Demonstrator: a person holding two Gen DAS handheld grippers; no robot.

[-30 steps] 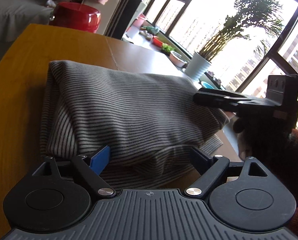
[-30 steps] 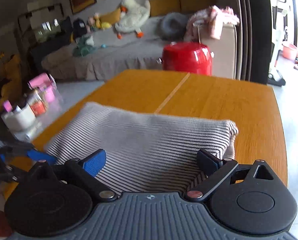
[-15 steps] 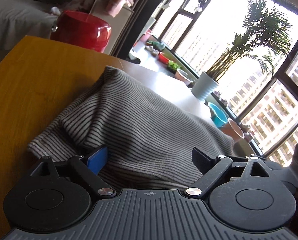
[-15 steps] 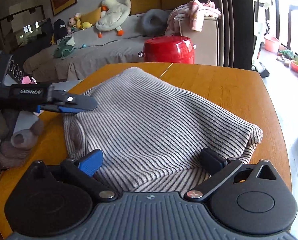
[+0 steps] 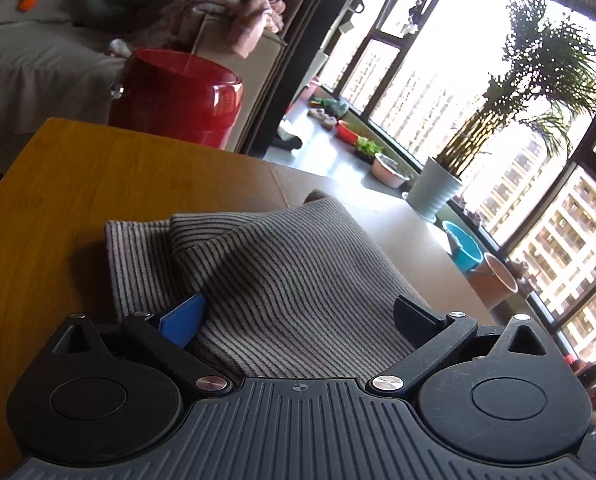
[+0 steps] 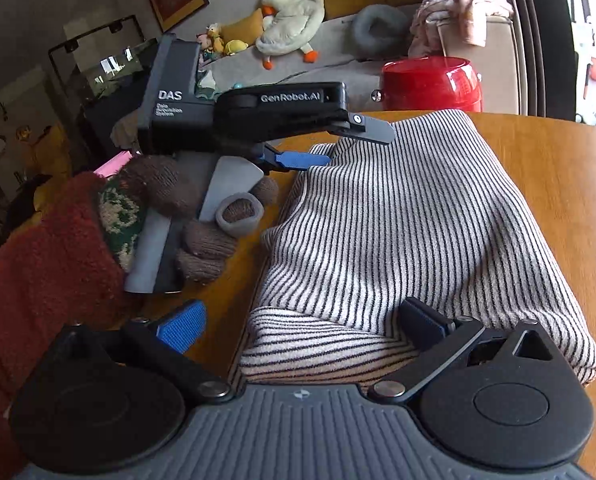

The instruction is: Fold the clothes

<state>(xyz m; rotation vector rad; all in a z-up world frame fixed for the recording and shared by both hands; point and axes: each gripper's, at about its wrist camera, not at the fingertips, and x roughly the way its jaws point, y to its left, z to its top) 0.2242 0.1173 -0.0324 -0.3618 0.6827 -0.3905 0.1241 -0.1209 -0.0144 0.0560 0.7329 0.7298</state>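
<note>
A folded grey-and-black striped garment [image 5: 289,264] [image 6: 410,216] lies on the wooden table [image 5: 77,184] [image 6: 562,184]. My left gripper [image 5: 298,316] sits low at its near edge, jaws opening wide, with cloth between them and no pinch. In the right wrist view the left gripper [image 6: 350,146] is at the garment's far left corner, a gloved hand [image 6: 201,216] holding it. My right gripper [image 6: 304,324] is open at the near end of the pile. Its blue pad [image 6: 181,326] hangs over bare table, and its dark finger [image 6: 426,320] rests on the cloth.
A red round pot [image 5: 173,96] [image 6: 430,84] stands just beyond the table's far edge. Behind it are a sofa with a plush duck [image 6: 289,16] and pink laundry. A potted palm [image 5: 438,192] and bowls line the window. A red sleeve [image 6: 37,272] fills the left.
The left gripper has come in from the left of the right view to the garment's far corner. Its jaws have widened. The right gripper has dropped out of the left view.
</note>
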